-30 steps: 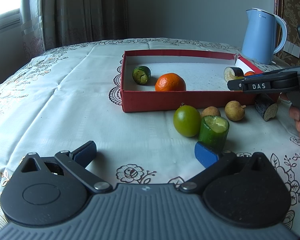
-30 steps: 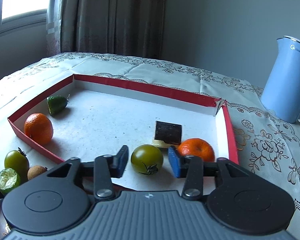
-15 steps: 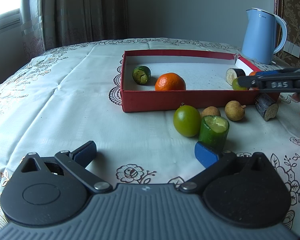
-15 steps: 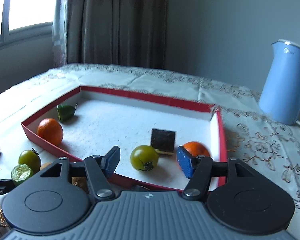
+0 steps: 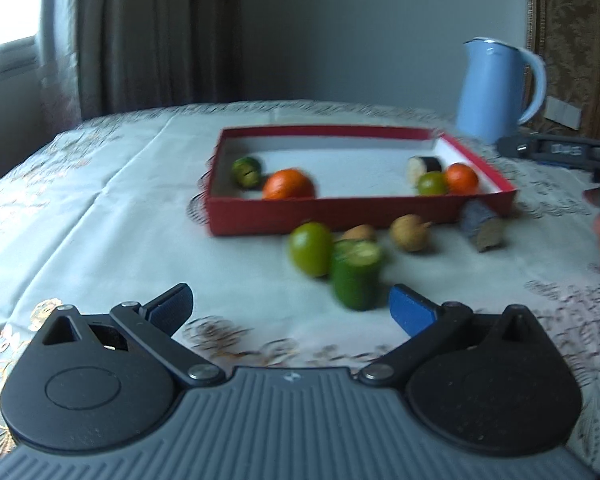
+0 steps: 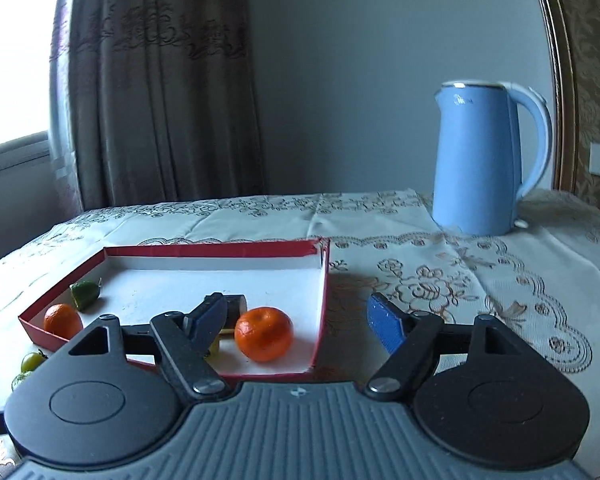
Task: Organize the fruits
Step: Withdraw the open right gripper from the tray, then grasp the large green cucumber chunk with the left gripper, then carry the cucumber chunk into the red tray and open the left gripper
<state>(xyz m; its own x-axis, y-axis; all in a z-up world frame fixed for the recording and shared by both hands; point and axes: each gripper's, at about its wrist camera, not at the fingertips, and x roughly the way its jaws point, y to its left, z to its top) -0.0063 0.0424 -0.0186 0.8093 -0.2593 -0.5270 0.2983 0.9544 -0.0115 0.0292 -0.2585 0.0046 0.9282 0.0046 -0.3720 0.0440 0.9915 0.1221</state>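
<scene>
A red box (image 5: 360,216) with a white floor holds two oranges (image 5: 288,185) (image 5: 461,178), a green tomato (image 5: 432,184), a cucumber piece (image 5: 246,171) and an eggplant piece (image 5: 424,165). On the cloth in front lie a green tomato (image 5: 311,249), an upright cucumber piece (image 5: 355,274), two brown longans (image 5: 410,233) and an eggplant piece (image 5: 482,228). My left gripper (image 5: 290,312) is open and empty, just short of the cucumber. My right gripper (image 6: 296,322) is open and empty above the box's right end, near an orange (image 6: 264,333).
A light blue kettle (image 6: 488,160) stands at the back right of the table. The table has a cream embroidered cloth (image 5: 100,220). Curtains and a window are behind on the left. The right gripper's body (image 5: 560,152) and a hand show at the right edge.
My right gripper has let go of the green tomato, opened wide and drawn back up and to the right. My left gripper has shifted a little, blurring the view.
</scene>
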